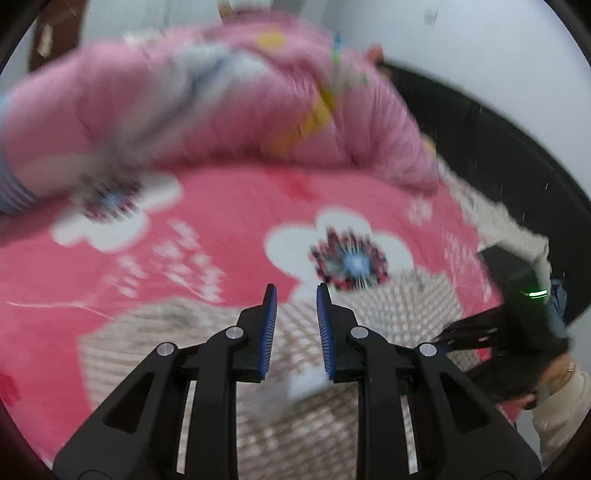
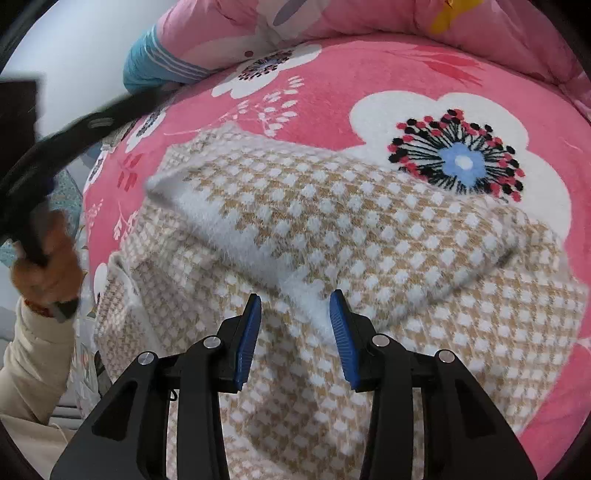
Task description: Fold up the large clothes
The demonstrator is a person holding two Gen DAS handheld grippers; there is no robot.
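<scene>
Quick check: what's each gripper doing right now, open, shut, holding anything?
Left gripper: open, narrow gap, nothing between its pads, above the checked sweater.
Right gripper: open, empty, over the sweater's folded sleeve.

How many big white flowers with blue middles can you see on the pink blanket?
2: one flower at the right, just past the checked sweater; another flower farther back by the pink quilt. The sweater may hide more.

The pink quilt (image 1: 207, 99) is motion-blurred; the checked sweater (image 2: 332, 229) runs off the bottom edge.
</scene>
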